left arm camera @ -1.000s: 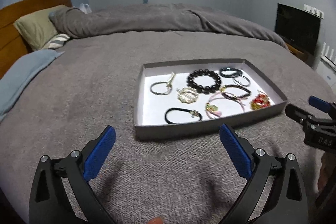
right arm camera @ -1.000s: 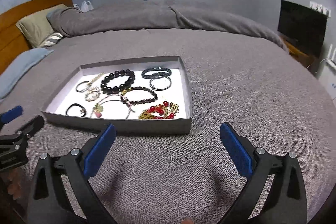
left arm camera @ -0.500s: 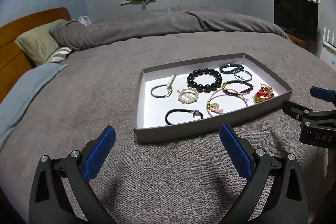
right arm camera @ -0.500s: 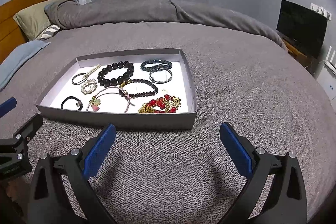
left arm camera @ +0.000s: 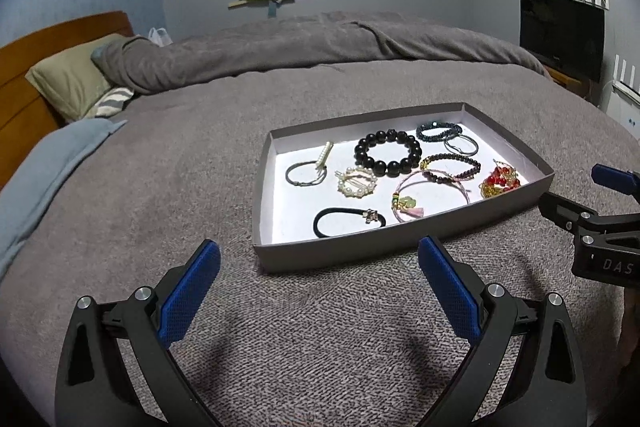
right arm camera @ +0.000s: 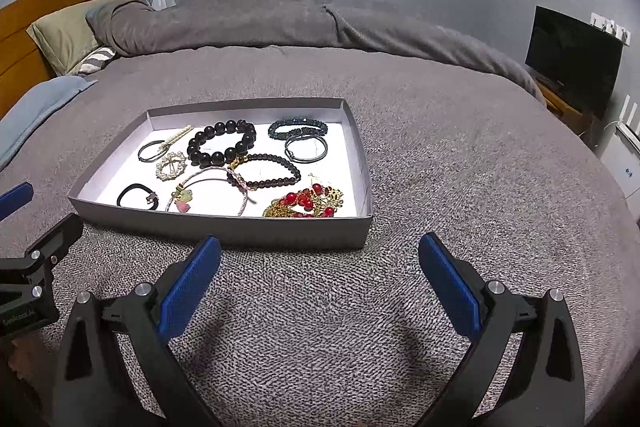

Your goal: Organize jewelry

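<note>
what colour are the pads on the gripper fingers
Blue pads on black fingers, clearest in the right wrist view.

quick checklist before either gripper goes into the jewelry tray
1. Left gripper open and empty: ok.
2. Right gripper open and empty: ok.
3. Both grippers short of the gray tray, over the blanket, nothing in the path: ok.
4. Tray sitting flat on the blanket, not tipped: ok.
5. Pieces lying apart for a clean single pick: not ok. The pink cord bracelet overlaps the dark thin-bead bracelet; the big black bead bracelet looks free.
6. Red bead and gold chain pile untangled: cannot tell.
</note>
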Demonstrator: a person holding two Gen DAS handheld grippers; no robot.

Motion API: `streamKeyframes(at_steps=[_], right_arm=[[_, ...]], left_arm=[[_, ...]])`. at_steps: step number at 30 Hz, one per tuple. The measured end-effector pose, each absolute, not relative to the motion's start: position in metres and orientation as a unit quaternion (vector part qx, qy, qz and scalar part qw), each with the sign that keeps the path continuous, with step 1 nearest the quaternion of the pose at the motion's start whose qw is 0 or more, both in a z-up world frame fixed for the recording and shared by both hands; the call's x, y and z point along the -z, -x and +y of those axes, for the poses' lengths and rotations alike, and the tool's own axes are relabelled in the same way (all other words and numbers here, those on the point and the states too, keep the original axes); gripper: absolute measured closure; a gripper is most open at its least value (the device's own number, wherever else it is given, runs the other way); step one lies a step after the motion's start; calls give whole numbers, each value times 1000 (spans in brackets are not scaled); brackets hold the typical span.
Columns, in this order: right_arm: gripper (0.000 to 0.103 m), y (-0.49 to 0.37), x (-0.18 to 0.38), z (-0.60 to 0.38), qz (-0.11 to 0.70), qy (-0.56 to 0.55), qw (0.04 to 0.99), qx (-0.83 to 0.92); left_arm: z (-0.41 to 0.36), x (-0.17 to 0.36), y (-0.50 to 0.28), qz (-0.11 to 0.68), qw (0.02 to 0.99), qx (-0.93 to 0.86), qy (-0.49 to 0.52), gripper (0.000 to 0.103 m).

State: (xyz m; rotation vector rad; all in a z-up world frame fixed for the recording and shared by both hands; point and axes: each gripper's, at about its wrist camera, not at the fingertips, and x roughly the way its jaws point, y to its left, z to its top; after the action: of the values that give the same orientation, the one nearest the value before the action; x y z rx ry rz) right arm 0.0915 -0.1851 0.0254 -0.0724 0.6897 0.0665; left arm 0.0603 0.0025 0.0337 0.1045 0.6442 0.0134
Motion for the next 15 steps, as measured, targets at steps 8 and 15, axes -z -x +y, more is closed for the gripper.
streamKeyframes(at_steps=[8, 15], right_arm=[[5, -92, -25, -187, 340, 31, 939, -33], [5, -92, -25, -187, 340, 30, 939, -33]], left_arm=[[2, -33, -61, 319, 946, -4, -51, 5], [2, -32, -61, 320, 946, -3, -52, 5]])
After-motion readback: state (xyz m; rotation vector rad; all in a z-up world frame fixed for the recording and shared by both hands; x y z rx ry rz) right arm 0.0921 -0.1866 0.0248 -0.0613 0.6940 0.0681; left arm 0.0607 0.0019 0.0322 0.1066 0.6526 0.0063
